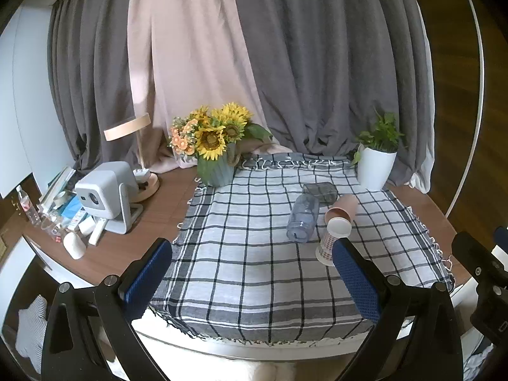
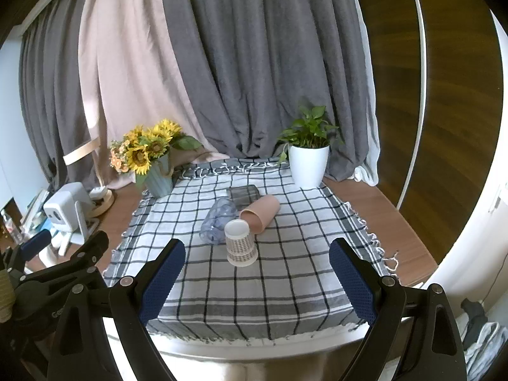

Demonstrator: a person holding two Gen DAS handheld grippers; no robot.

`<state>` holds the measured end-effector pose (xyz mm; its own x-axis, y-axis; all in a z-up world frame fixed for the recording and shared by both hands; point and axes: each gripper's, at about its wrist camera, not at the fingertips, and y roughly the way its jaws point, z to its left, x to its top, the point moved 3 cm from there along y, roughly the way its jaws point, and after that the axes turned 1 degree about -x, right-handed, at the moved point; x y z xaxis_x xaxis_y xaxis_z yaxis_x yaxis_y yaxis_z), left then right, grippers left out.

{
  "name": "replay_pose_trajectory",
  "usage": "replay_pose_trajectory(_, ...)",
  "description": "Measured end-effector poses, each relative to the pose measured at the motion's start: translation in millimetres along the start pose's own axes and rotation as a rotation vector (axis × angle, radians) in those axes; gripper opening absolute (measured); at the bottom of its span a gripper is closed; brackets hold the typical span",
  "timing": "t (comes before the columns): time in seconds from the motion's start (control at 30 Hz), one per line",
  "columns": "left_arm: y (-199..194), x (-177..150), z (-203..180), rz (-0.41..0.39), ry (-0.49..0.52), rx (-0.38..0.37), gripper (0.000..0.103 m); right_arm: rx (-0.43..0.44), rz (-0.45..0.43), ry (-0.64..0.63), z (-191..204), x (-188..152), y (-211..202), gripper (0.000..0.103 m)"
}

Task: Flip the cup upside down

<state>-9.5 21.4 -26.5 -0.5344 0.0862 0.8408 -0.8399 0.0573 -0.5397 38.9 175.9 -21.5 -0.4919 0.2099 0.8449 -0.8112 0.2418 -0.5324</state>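
A patterned paper cup [image 2: 241, 243] stands upside down on the checked cloth [image 2: 285, 285], its wide rim down on the fabric and its white base facing up, near the middle of the cloth and a little toward its near edge. Just behind it a pink cup [image 2: 262, 214] lies on its side, mouth toward the near edge, and beside that on the left a clear plastic bottle [image 2: 219, 220] also lies flat; both sit close to the paper cup, crowding its far side. A dark flat box [image 2: 244, 194] rests behind them. At the cloth's far left corner stands a vase of sunflowers [image 2: 149, 158], at the far right corner a white pot with a green plant [image 2: 308, 162]. On the bare table [image 1: 165, 197] to the left are a small projector [image 1: 106, 195], a round lamp [image 1: 127, 127] and scattered small items. The left gripper [image 1: 252, 277] and the right gripper [image 2: 257, 281] both hover over the near edge with fingers spread wide, grasping nothing; the paper cup is ahead of the right one, between its blue pads [image 2: 162, 279].
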Motion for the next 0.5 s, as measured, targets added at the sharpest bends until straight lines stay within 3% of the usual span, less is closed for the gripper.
replay_pose_trajectory(0.5, 0.6, 3.1, -7.4, -0.014, 0.012, -0.007, 0.103, -0.006, -0.008, -0.003, -6.3, 3.5, 2.1, 0.092)
